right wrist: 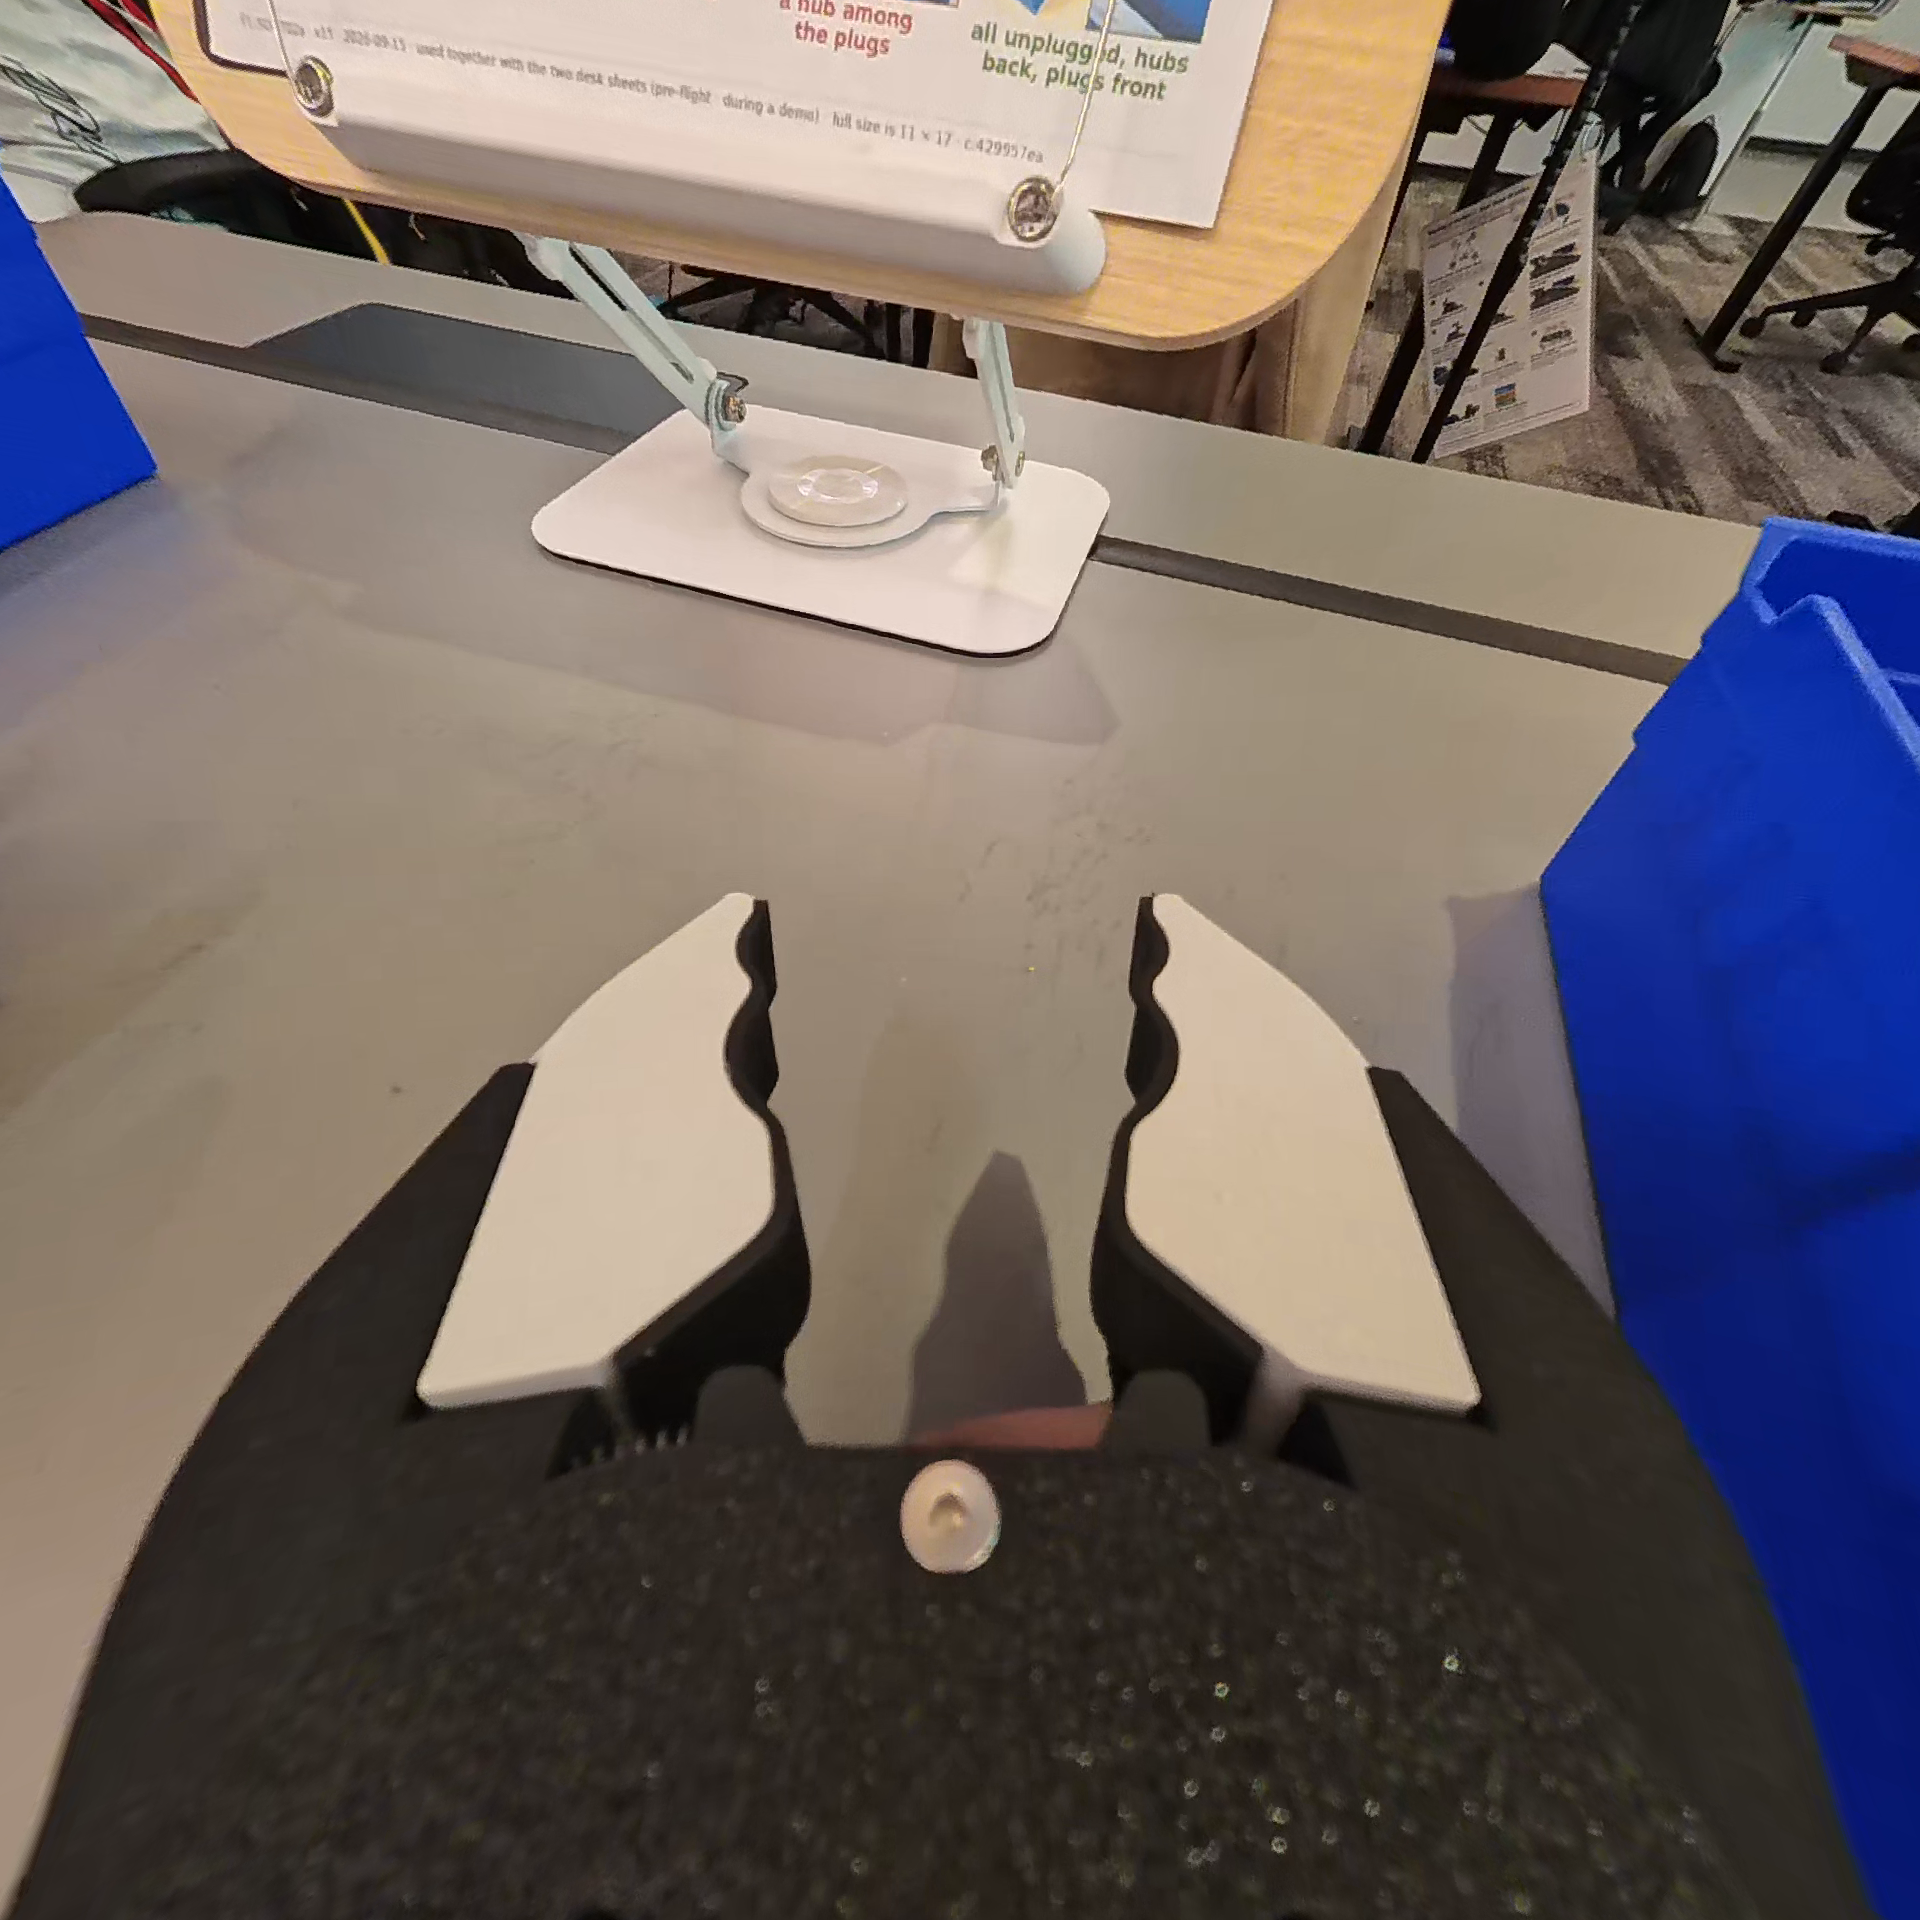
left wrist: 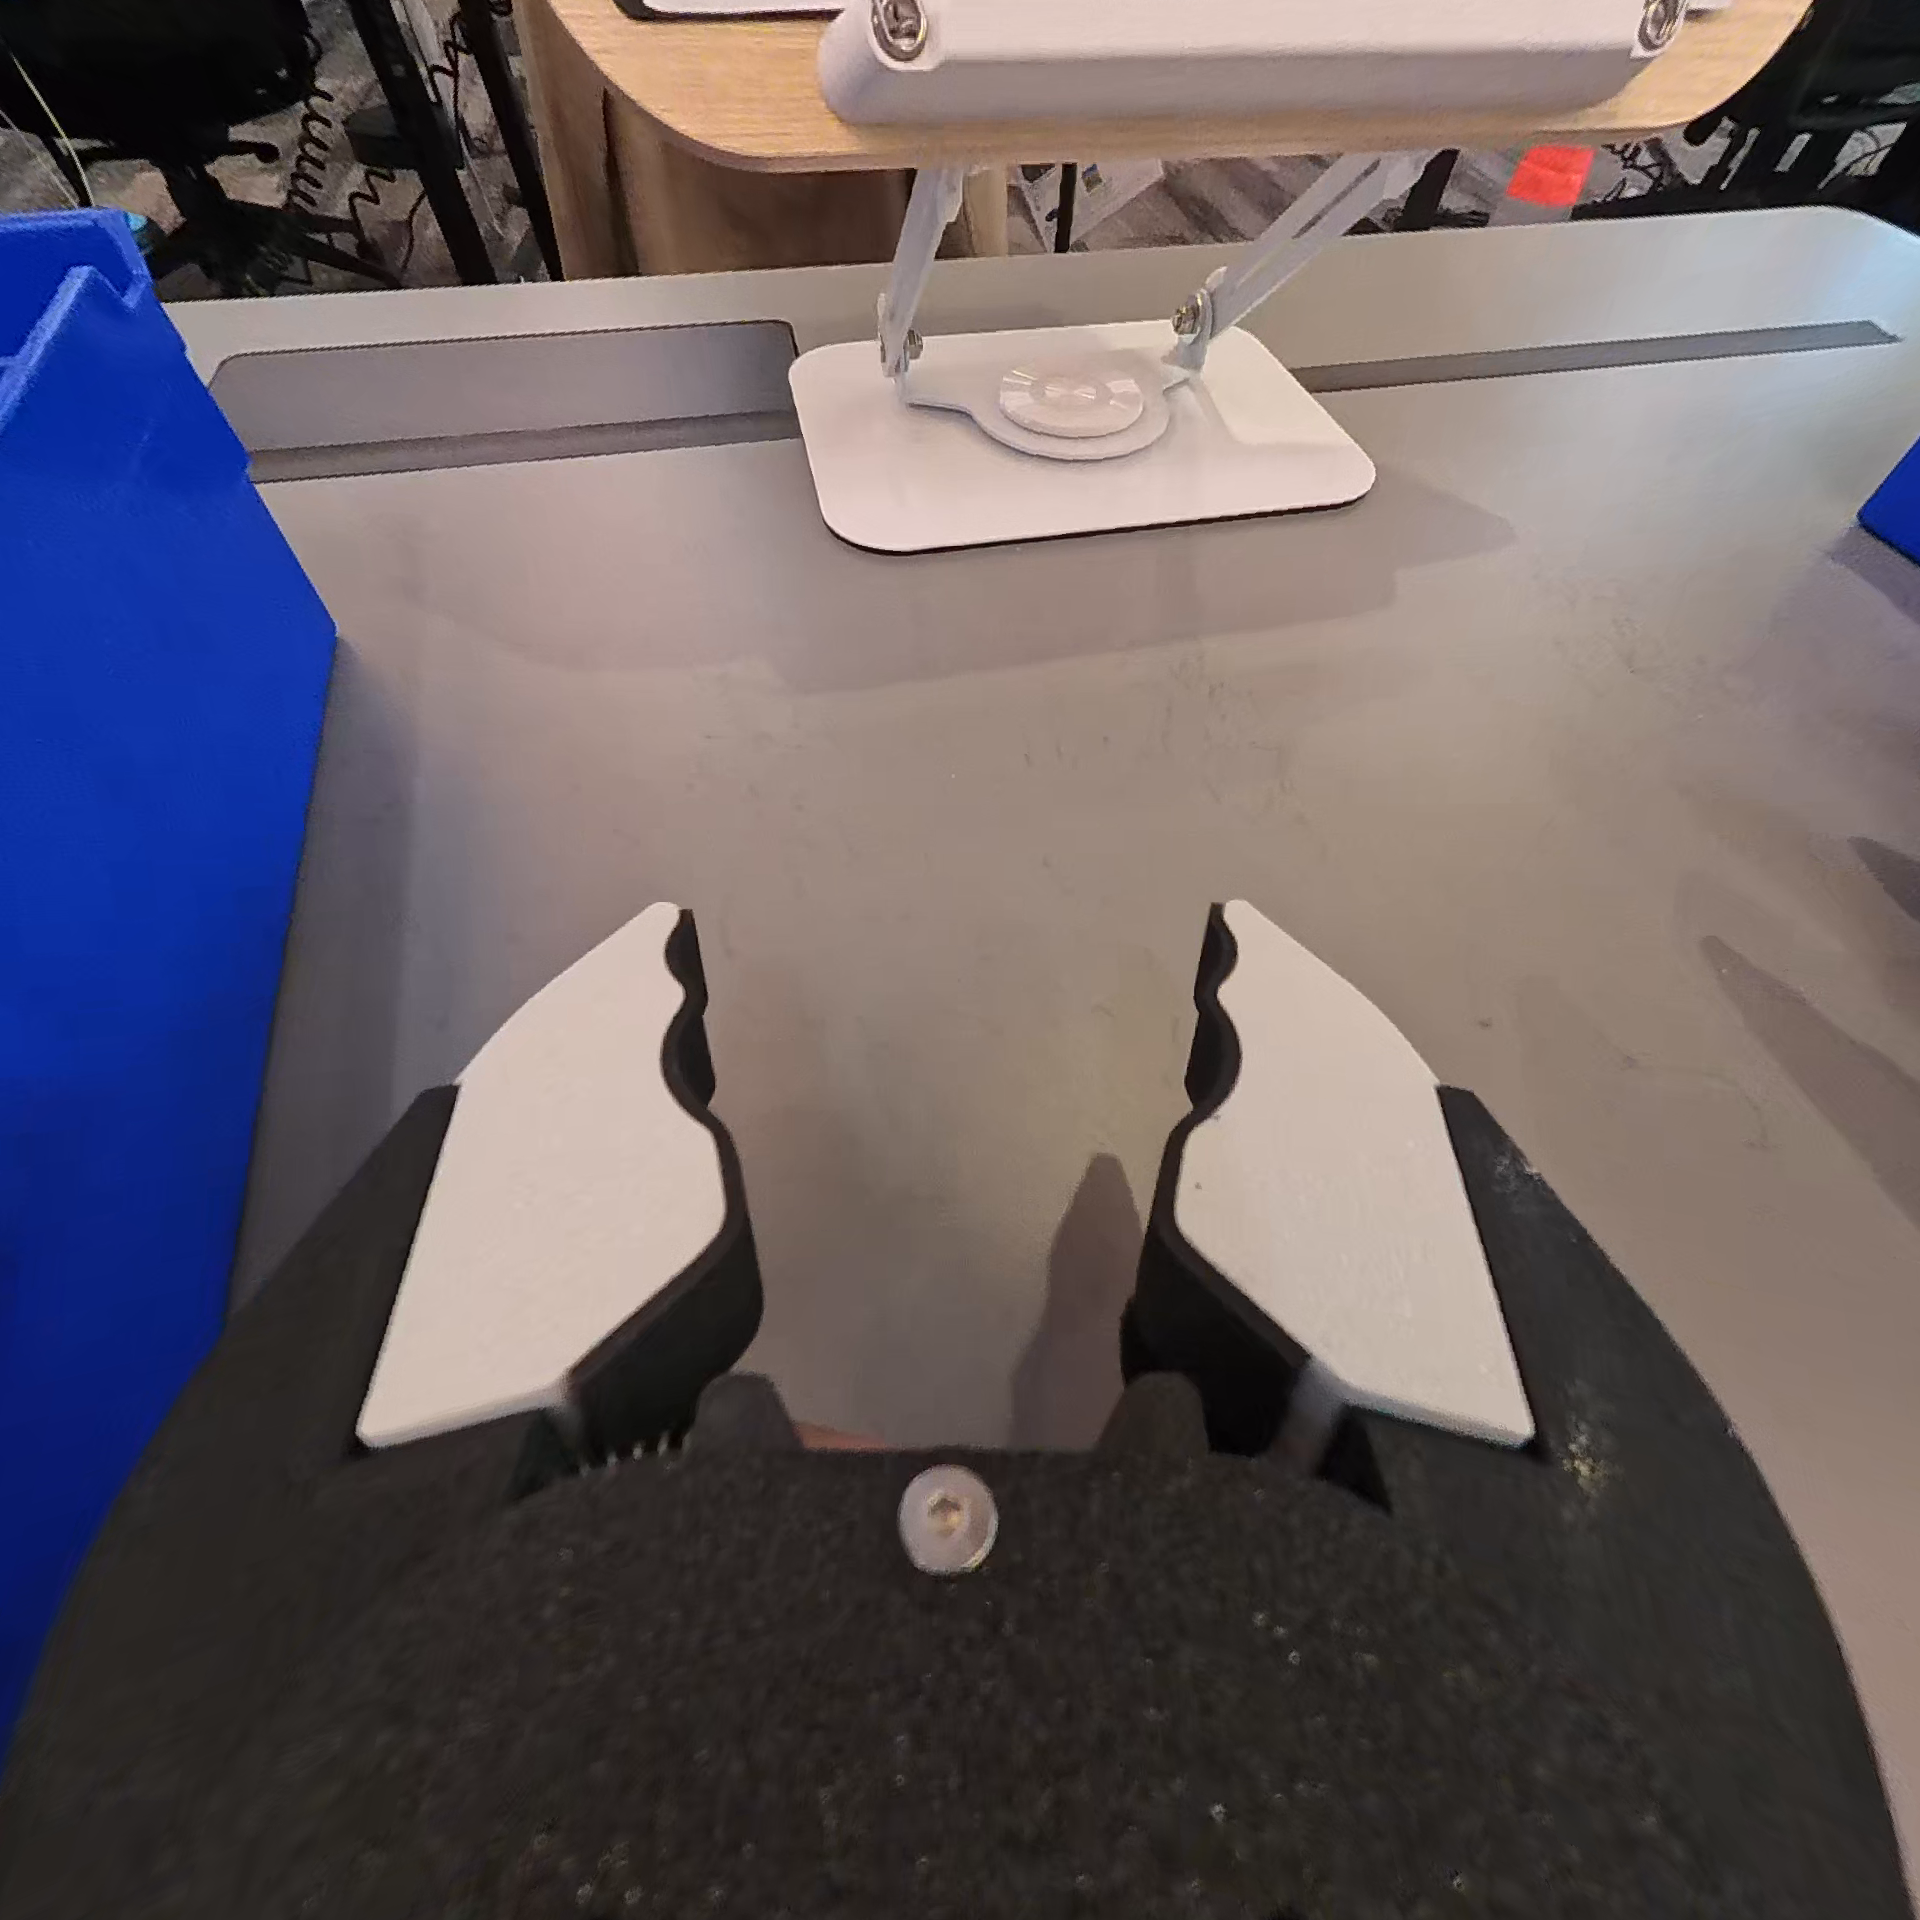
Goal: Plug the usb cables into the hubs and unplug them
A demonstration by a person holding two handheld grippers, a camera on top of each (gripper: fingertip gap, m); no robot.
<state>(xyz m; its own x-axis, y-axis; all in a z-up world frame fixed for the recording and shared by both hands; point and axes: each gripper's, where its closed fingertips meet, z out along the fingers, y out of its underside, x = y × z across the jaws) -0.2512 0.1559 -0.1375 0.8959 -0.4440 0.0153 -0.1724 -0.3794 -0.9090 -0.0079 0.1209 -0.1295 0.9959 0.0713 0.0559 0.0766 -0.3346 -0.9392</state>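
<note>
USB cables and hubs: not showing in either view.
Table [left wrist: 935,790]: grey, lying under both grippers.
Blue bins: one [left wrist: 135,779] sitting left of the stand, another [right wrist: 1766,1039] right of it.
Stand [left wrist: 1081,436]: white base resting at the table's far edge, holding a wooden board [right wrist: 1299,270].
Left gripper [left wrist: 951,935]: pointing toward the stand, fingers apart, gripping nothing.
Right gripper [right wrist: 954,925]: pointing toward the stand, fingers apart, gripping nothing.
</note>
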